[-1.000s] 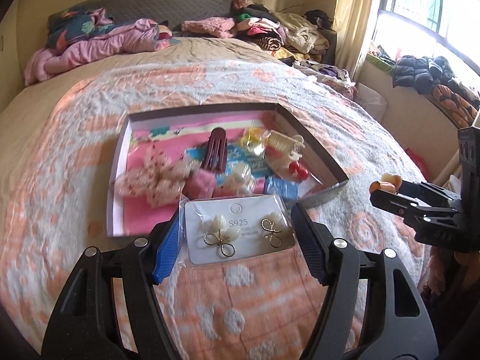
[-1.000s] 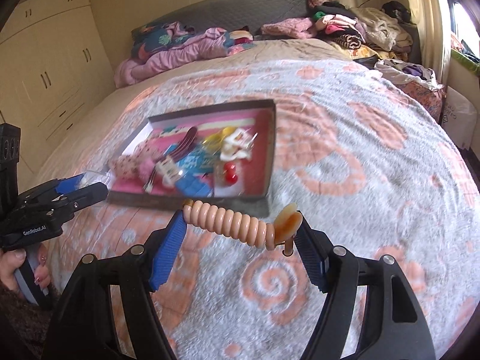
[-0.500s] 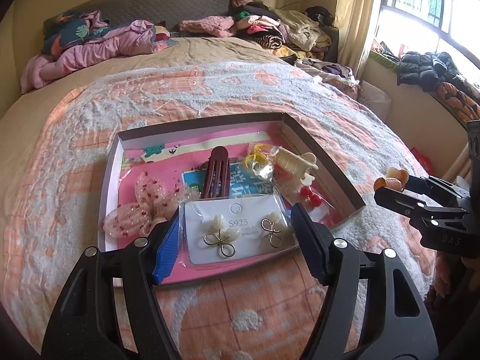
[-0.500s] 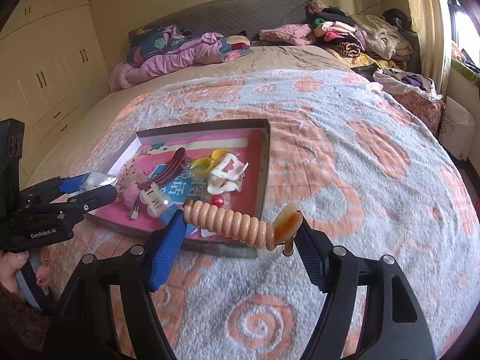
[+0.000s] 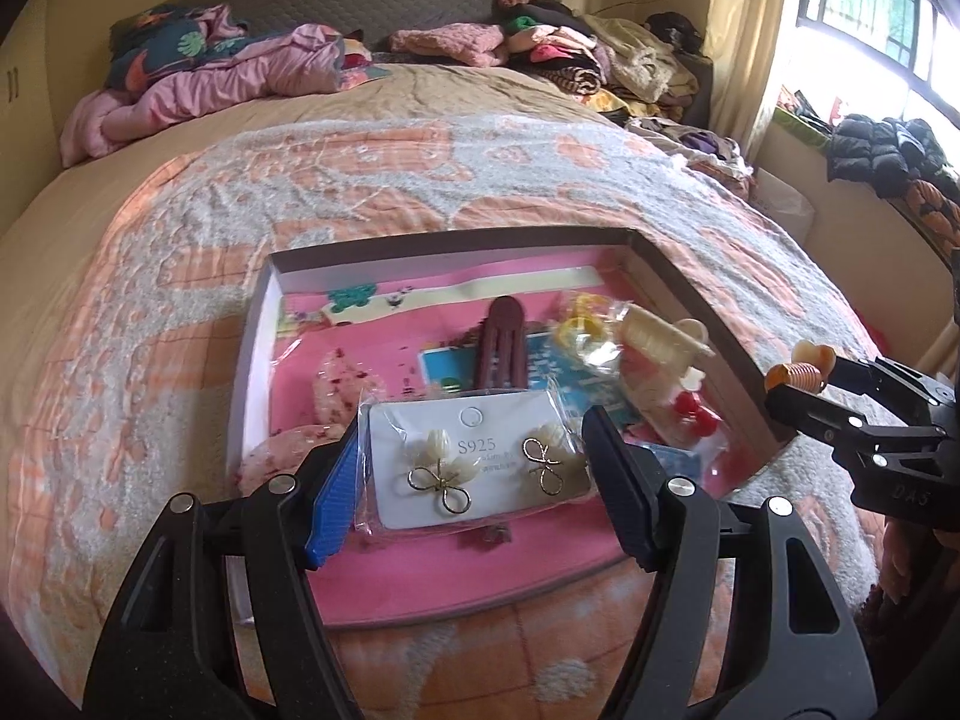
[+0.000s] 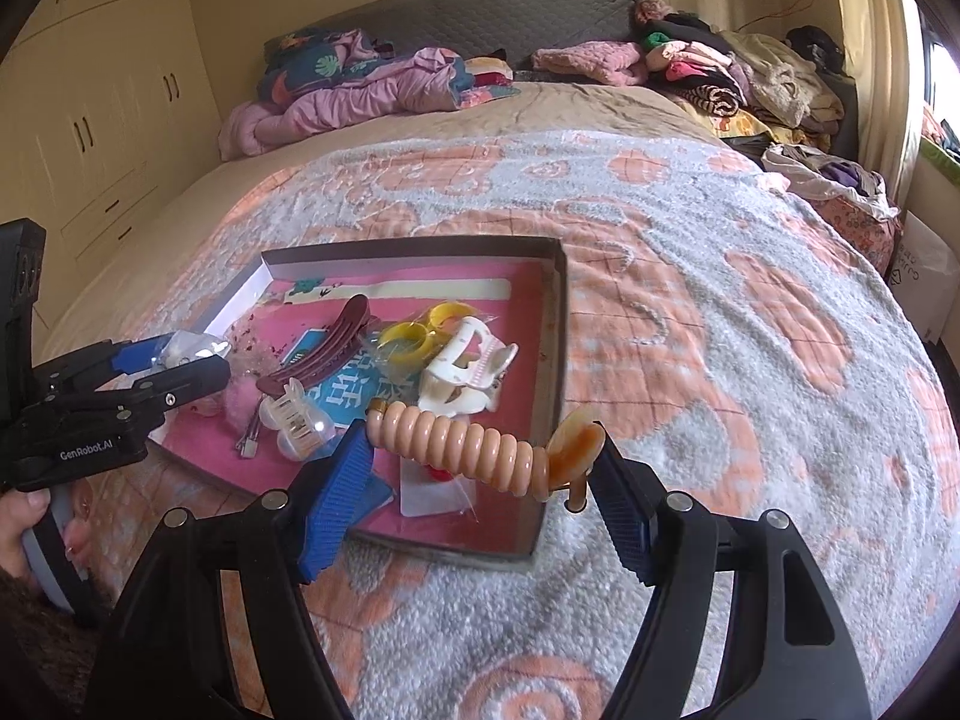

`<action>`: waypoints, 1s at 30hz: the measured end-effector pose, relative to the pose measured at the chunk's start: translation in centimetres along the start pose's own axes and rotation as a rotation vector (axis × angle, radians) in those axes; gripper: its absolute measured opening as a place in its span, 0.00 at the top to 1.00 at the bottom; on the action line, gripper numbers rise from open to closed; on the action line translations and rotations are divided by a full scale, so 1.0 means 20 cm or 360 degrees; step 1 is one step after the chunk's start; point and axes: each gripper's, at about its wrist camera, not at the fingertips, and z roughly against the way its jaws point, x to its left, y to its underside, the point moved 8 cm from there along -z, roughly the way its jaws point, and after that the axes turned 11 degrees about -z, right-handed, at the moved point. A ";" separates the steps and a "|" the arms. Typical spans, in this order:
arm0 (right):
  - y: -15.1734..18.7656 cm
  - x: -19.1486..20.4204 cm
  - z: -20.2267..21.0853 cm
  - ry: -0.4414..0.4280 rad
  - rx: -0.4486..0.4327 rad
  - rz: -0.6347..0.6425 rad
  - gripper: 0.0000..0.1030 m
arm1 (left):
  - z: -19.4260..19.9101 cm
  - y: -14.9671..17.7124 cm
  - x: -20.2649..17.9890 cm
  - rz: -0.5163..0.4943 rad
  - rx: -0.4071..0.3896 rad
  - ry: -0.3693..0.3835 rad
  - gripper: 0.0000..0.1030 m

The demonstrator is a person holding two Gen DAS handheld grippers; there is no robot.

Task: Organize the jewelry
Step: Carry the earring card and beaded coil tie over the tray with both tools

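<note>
Over the box (image 5: 690, 276): left claw (image 5: 474, 468) clamps earring card (image 5: 474, 456), right claw (image 6: 480, 450) clamps clip (image 6: 468, 444); lower both inside the walls before letting go.

hair clips (image 6: 462, 369) in tray (image 6: 555, 324) — on bed (image 6: 750, 324)

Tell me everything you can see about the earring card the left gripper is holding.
The earring card is a white rectangular card marked S925, with a round hang hole at the top, sealed in a clear plastic sleeve. It carries two earrings, each a cream petal-like piece above a gold wire bow. The left gripper clamps it by its two side edges, holding it face up and roughly level, above the near part of the pink-lined box. Whether it touches the box floor cannot be told.
</note>
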 end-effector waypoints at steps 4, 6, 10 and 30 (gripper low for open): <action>0.01 0.05 -0.05 -0.0005 0.0022 0.0041 0.33 | 0.00 0.02 0.07 0.0041 0.0004 -0.0028 0.42; 0.02 0.07 -0.08 -0.0007 0.0038 0.0051 0.33 | -0.01 0.03 0.10 0.0051 0.0008 -0.0041 0.42; 0.03 0.11 -0.13 -0.0021 0.0064 0.0066 0.33 | -0.02 0.07 0.14 0.0083 0.0024 -0.0054 0.42; 0.15 0.18 -0.18 -0.0021 0.0148 0.0129 0.32 | -0.03 0.16 0.13 0.0067 0.0095 -0.0054 0.41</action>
